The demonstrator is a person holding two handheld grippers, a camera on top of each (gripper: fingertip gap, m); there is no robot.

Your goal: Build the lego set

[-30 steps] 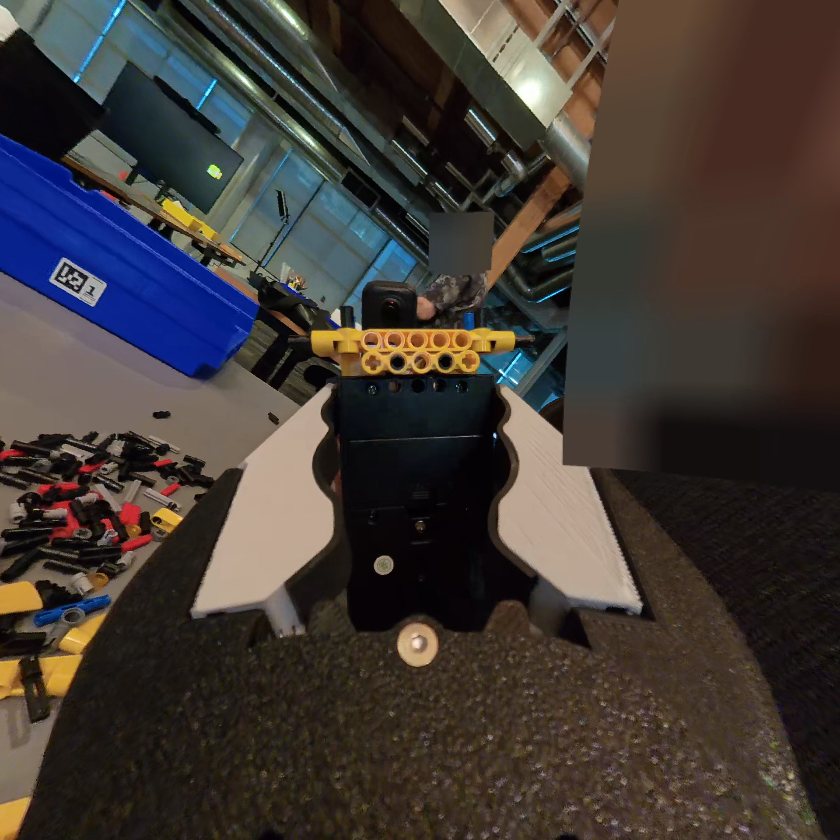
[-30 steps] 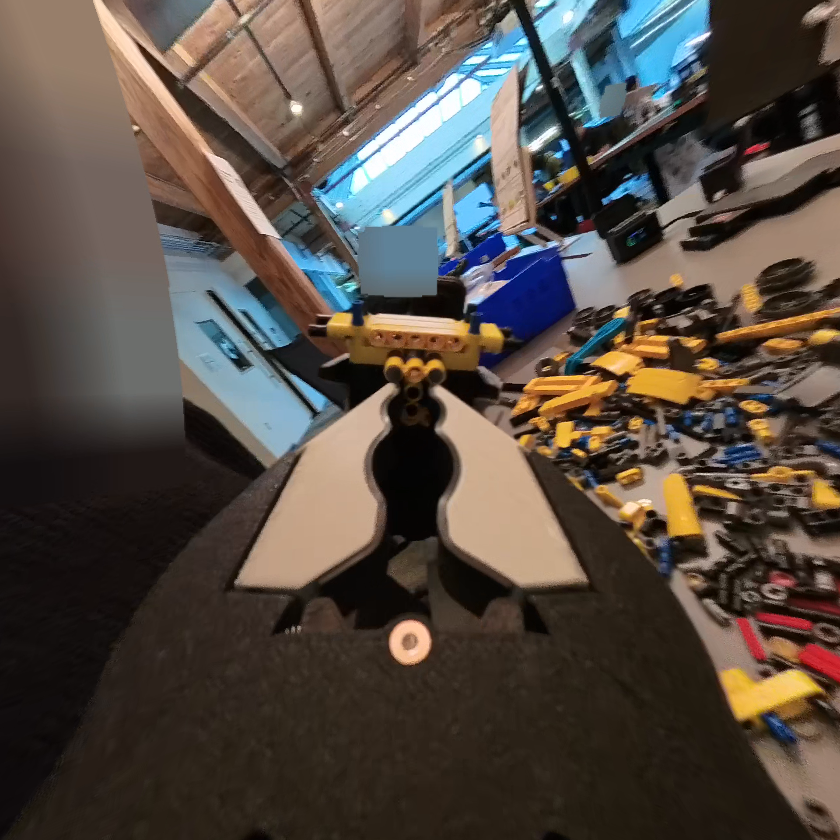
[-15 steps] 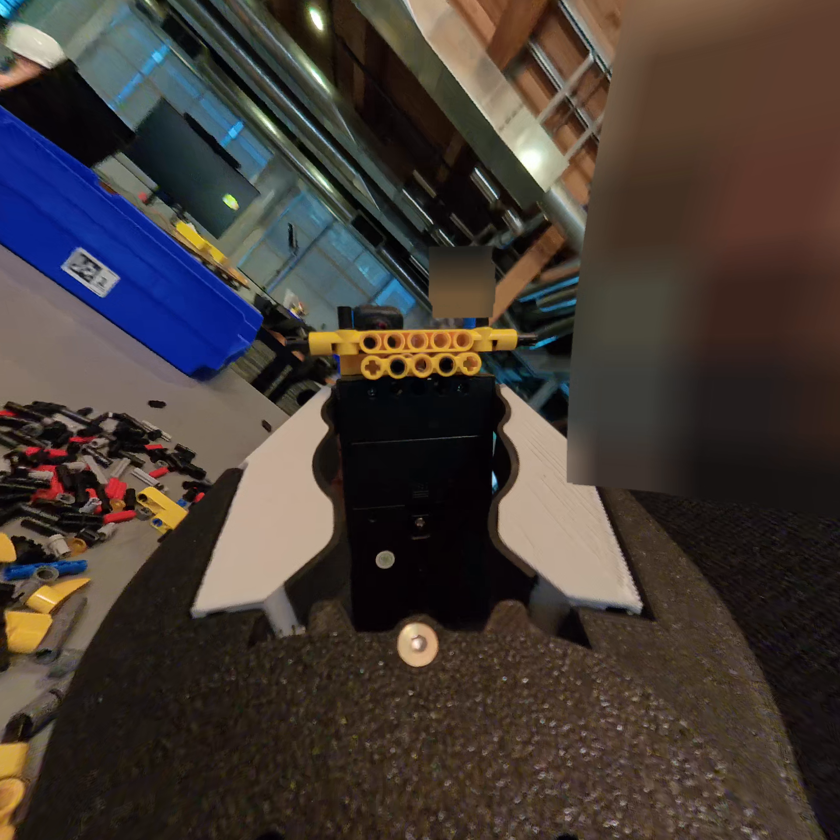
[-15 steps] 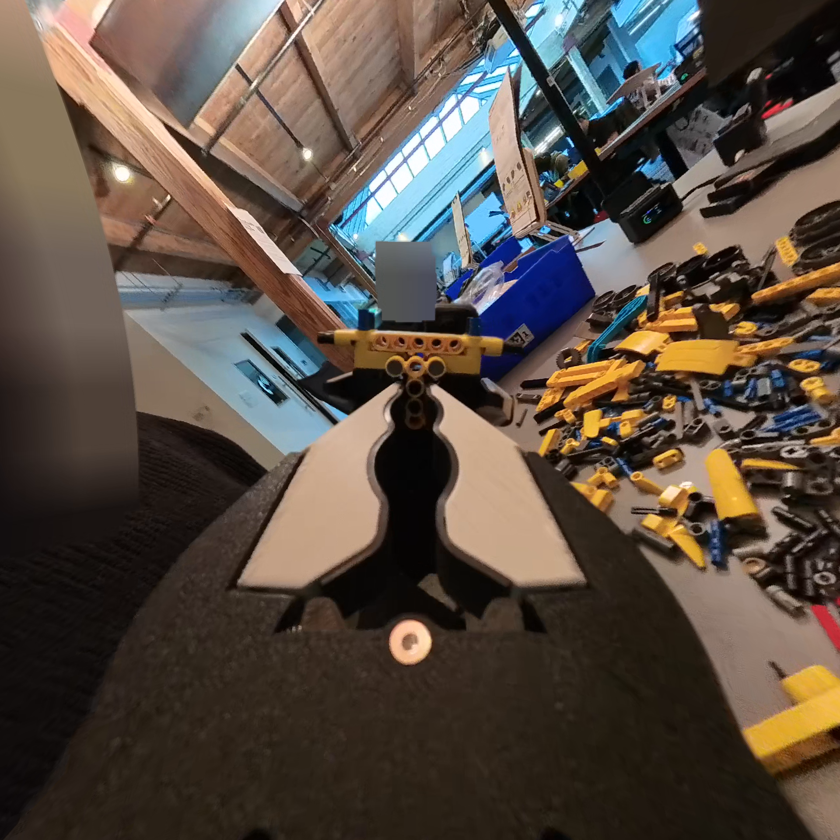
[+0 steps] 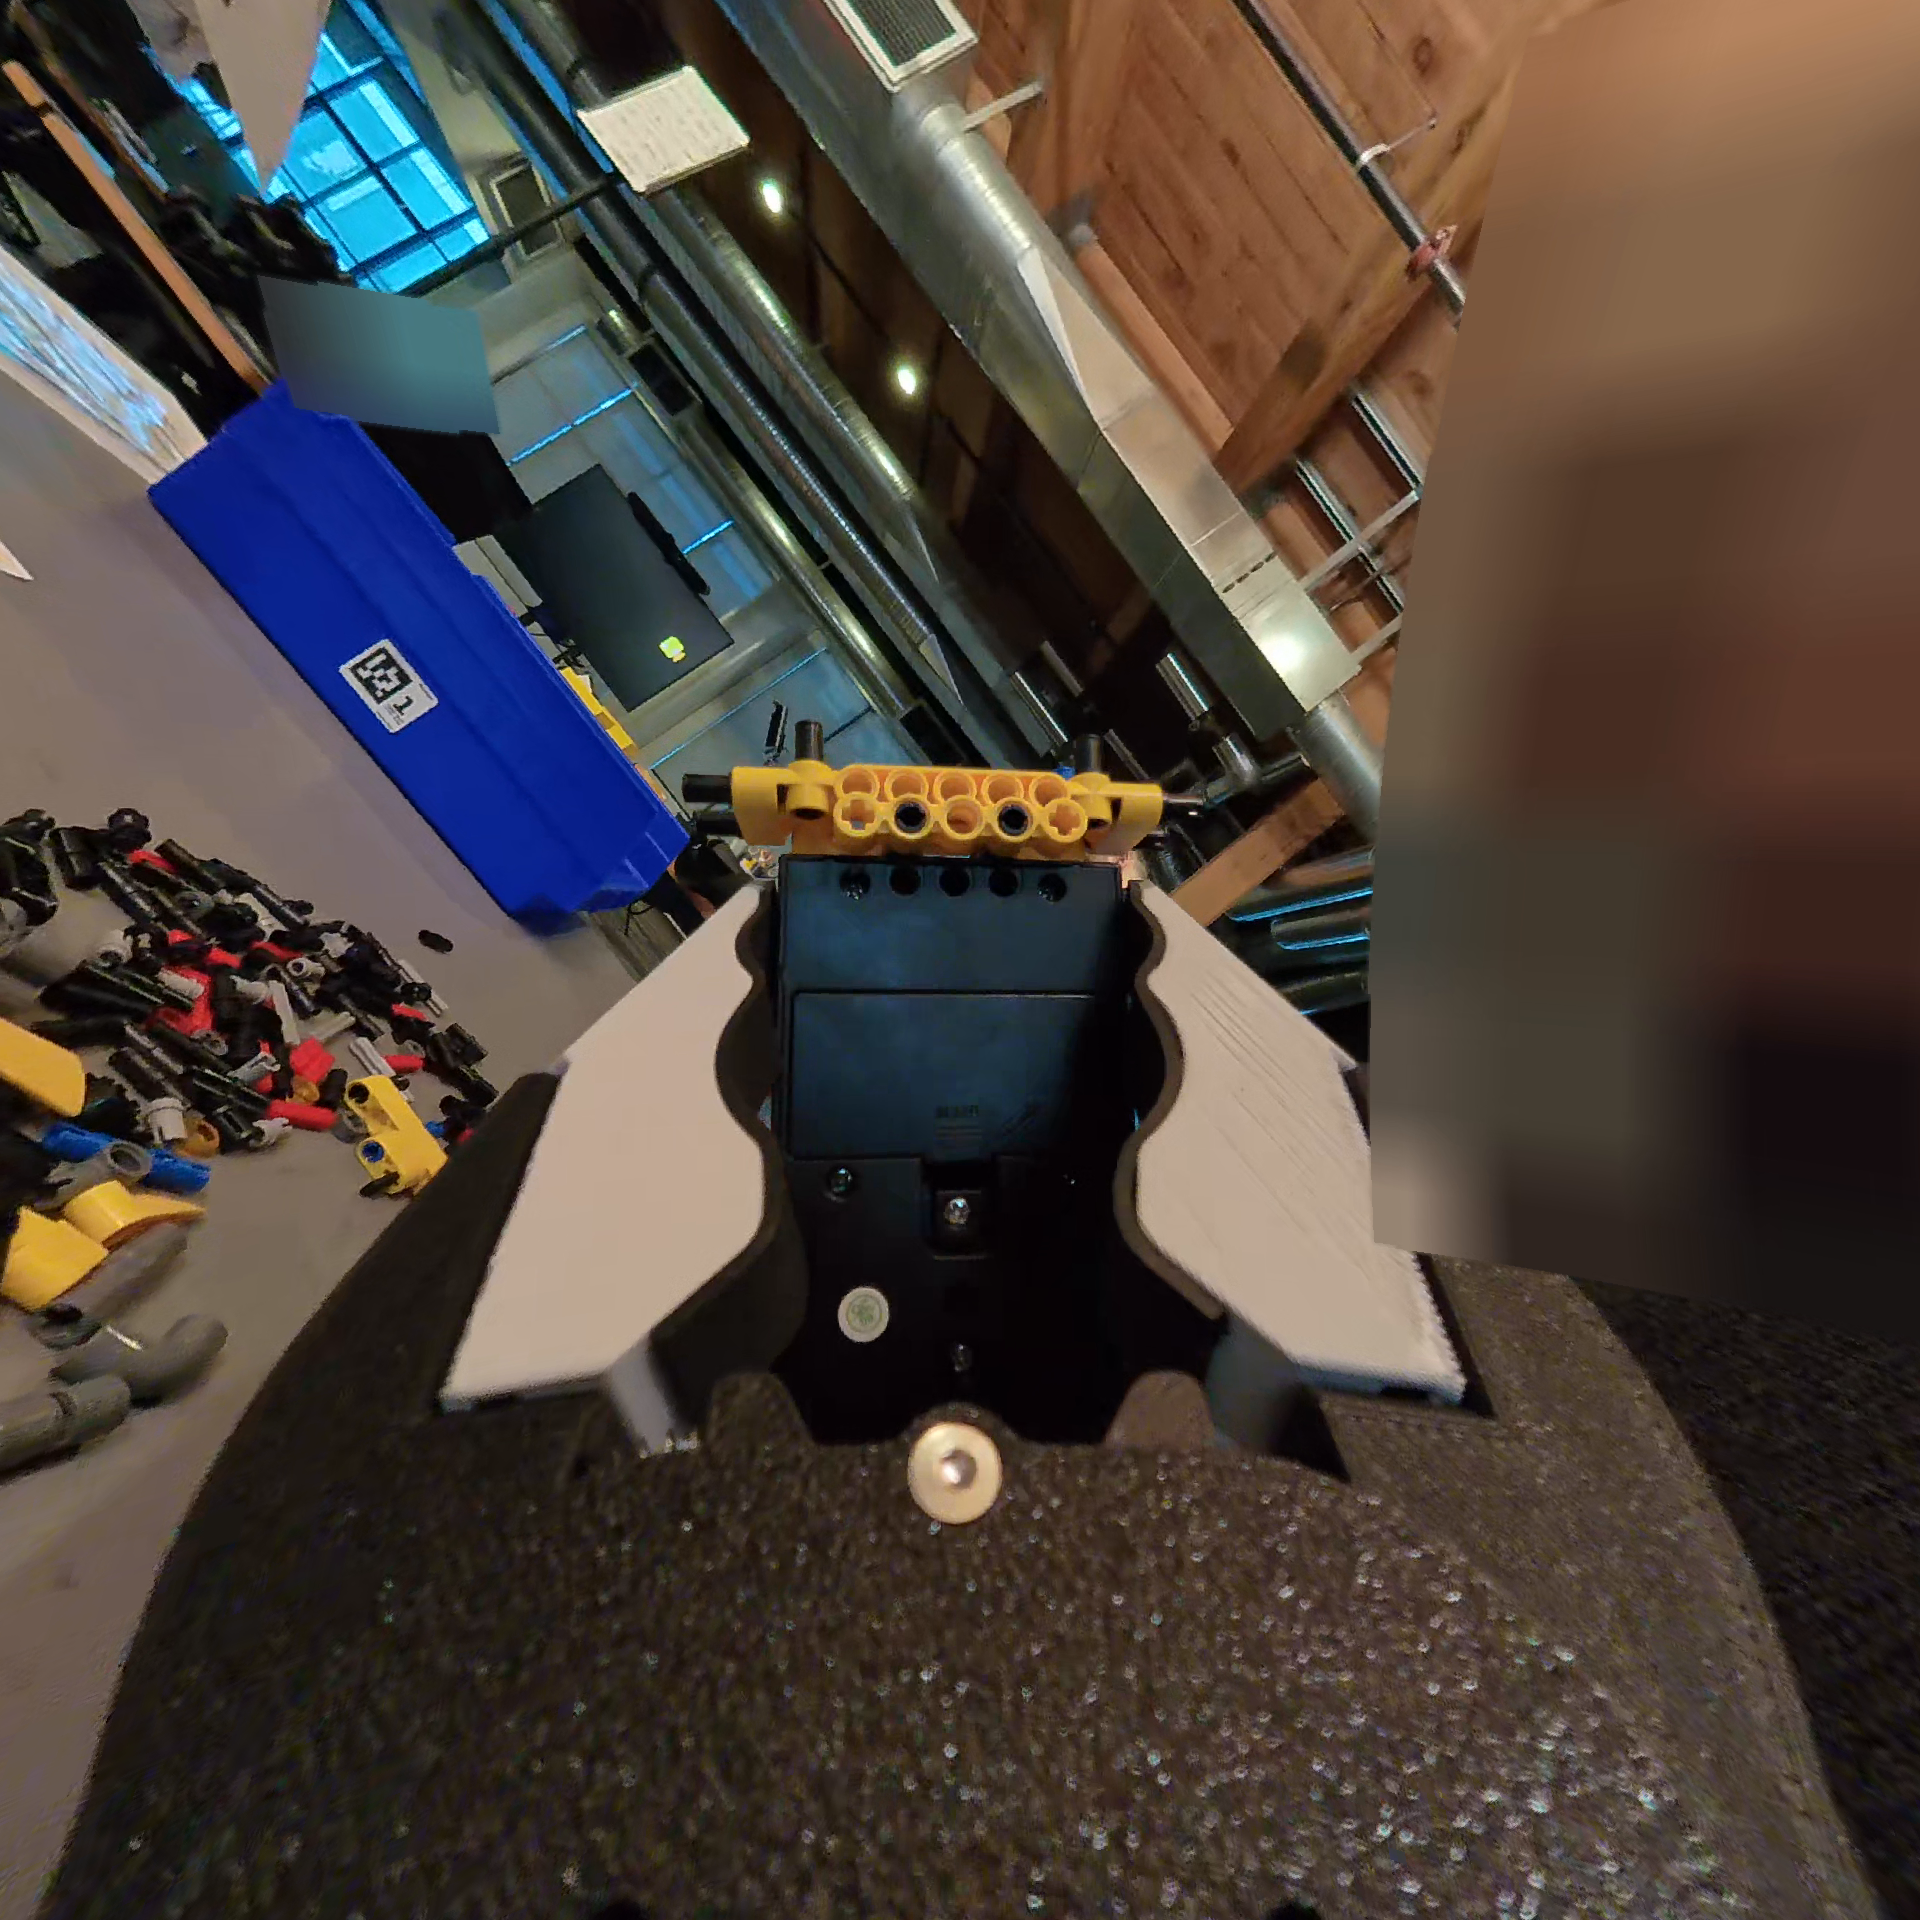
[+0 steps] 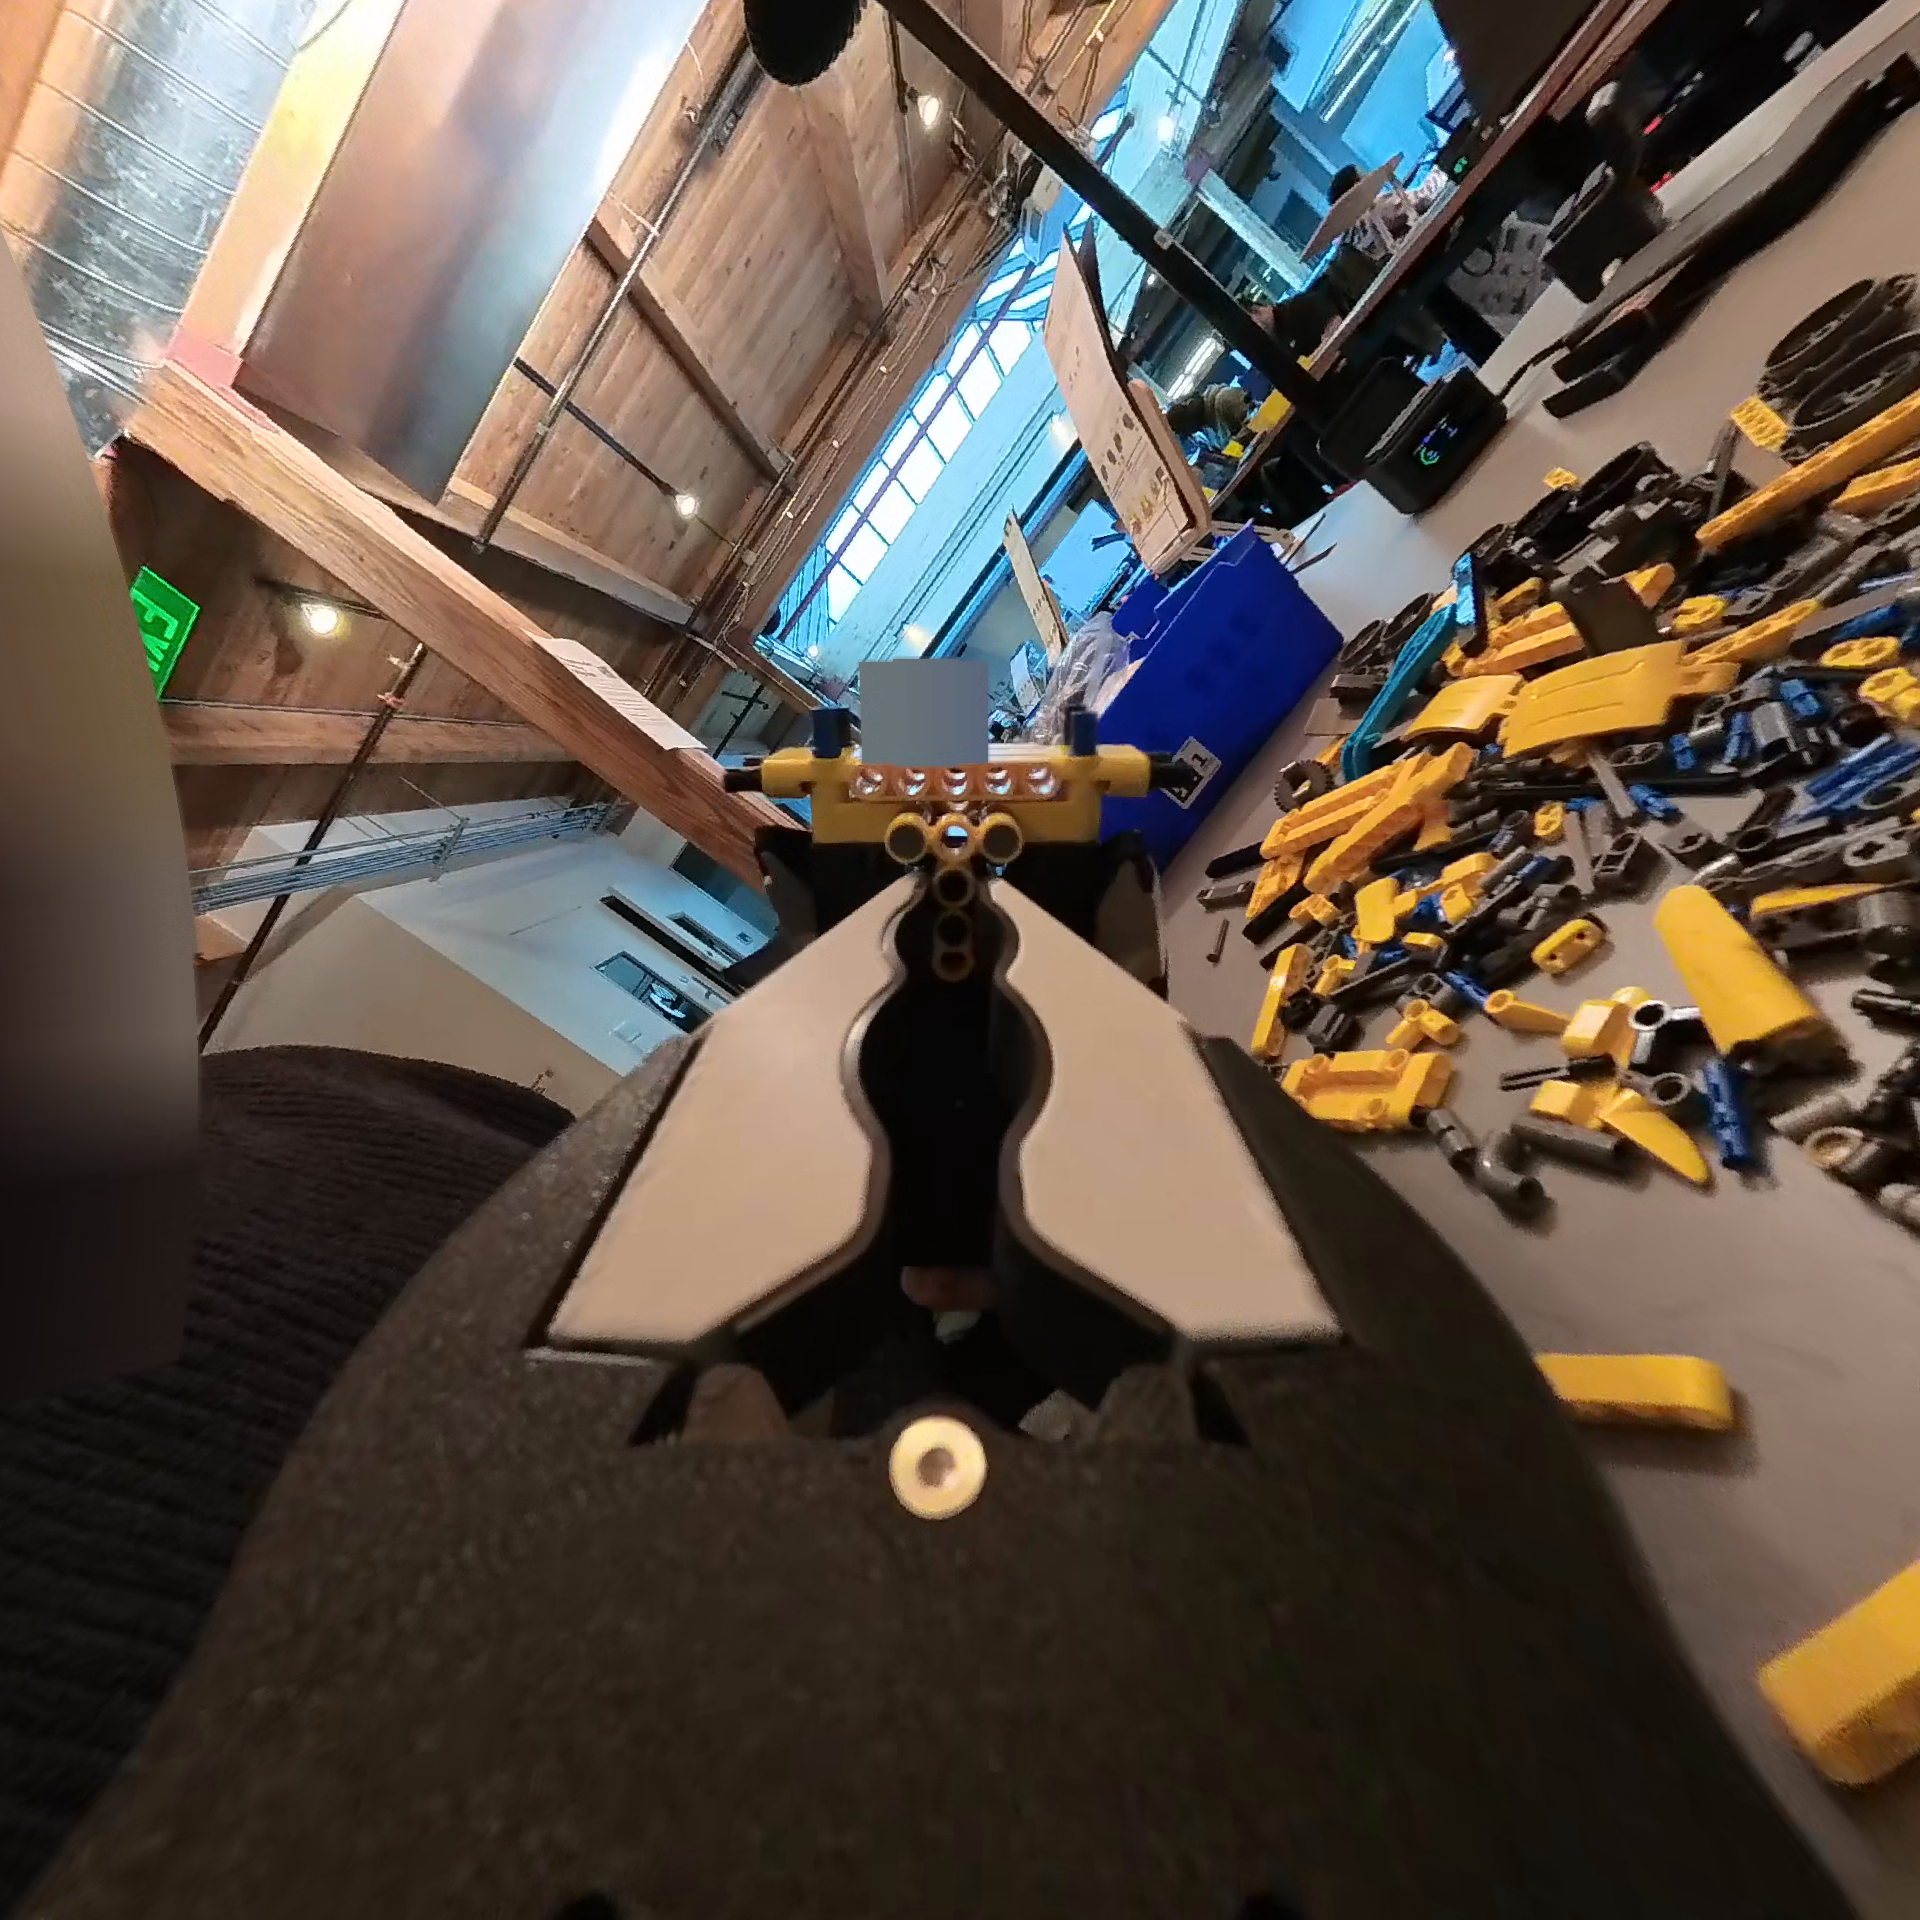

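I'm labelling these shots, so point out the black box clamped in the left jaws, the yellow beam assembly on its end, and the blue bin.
black box [image 5: 940, 1049]: left wrist view, flat panel.
yellow beam assembly [image 5: 945, 808]: left wrist view, holed face.
blue bin [image 5: 416, 665]: left wrist view, side wall.

- The left wrist view looked forward along its fingers, tilted up toward the ceiling ducts, with the grey table [image 5: 156, 727] low on its left.
- The right wrist view also tilted upward, the table [image 6: 1558, 1247] on its right.
- Both closely shared the yellow holed beam assembly [image 5: 945, 816] [image 6: 951, 795], seen from opposite sides.
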